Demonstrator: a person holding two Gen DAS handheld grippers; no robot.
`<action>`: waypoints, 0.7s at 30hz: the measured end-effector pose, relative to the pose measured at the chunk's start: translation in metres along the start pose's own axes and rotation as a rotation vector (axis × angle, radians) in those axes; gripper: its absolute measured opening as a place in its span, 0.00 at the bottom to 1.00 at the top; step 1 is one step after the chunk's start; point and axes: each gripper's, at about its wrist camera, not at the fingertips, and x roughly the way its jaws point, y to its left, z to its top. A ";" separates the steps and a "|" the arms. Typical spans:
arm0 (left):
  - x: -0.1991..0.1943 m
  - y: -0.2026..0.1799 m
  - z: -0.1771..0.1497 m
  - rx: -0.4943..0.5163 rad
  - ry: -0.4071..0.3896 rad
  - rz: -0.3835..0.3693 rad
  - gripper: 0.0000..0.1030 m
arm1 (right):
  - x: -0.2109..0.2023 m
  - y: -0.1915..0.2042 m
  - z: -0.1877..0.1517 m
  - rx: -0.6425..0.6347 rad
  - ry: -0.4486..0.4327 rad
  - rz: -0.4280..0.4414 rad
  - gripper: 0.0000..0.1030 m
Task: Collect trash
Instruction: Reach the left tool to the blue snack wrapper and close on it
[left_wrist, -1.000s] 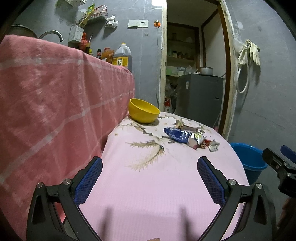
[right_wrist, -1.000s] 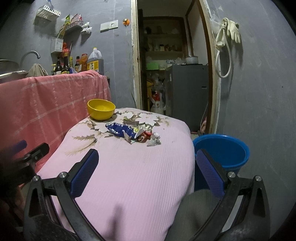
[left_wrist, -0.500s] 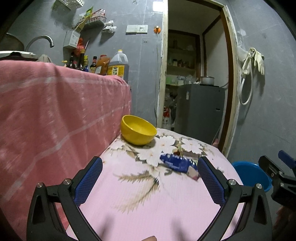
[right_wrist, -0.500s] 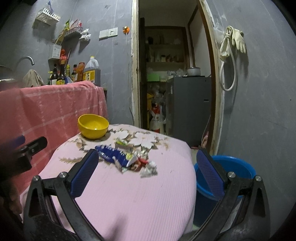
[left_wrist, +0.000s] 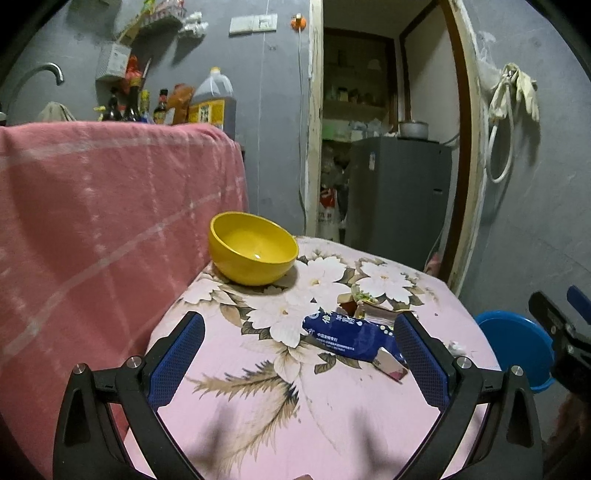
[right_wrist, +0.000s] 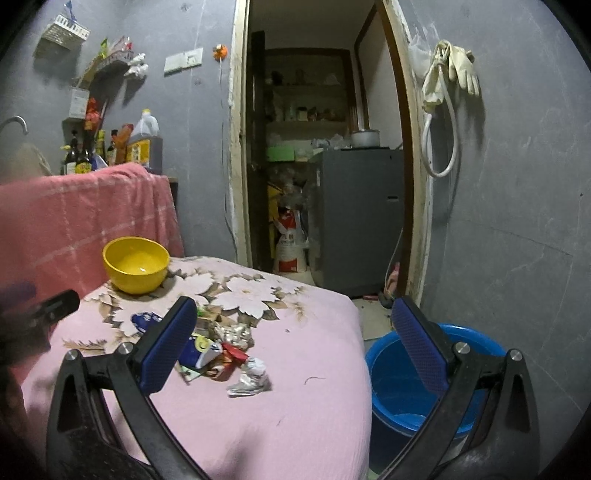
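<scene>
Pink floral cloth covers the tabletop (left_wrist: 332, 424), and all the litter visible lies on it, so by my reading the collecting has not properly started. Going from the left: the left tongs (left_wrist: 299, 354) hover low over the near edge with their blue pads spread wide and nothing between them. Beyond them a yellow bowl (left_wrist: 253, 249) sits at the far left of the tabletop, seemingly empty, and it is not obviously trash. Further right lies the trash pile (right_wrist: 221, 354): a blue wrapper (left_wrist: 343, 334) lying flat, with crumpled foil, a red scrap and a small silver wad (right_wrist: 249, 382) just beside it toward the right edge. The right tongs (right_wrist: 295, 347) are likewise spread and empty, poised above the pile's right side. Farthest right, off the tabletop and on the floor, stands a blue bucket (right_wrist: 388, 387); what shows of its inside holds no litter. Every piece remains to be pinched and carried over, probably to that bucket.
</scene>
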 end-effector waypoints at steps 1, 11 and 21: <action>0.007 0.002 0.002 -0.004 0.014 -0.002 0.97 | 0.004 0.000 -0.001 0.000 0.011 -0.002 1.00; 0.065 0.014 0.004 0.007 0.170 -0.084 0.84 | 0.061 0.007 -0.018 0.020 0.211 0.065 1.00; 0.107 0.025 0.004 -0.029 0.329 -0.203 0.54 | 0.091 0.021 -0.037 0.010 0.374 0.145 0.86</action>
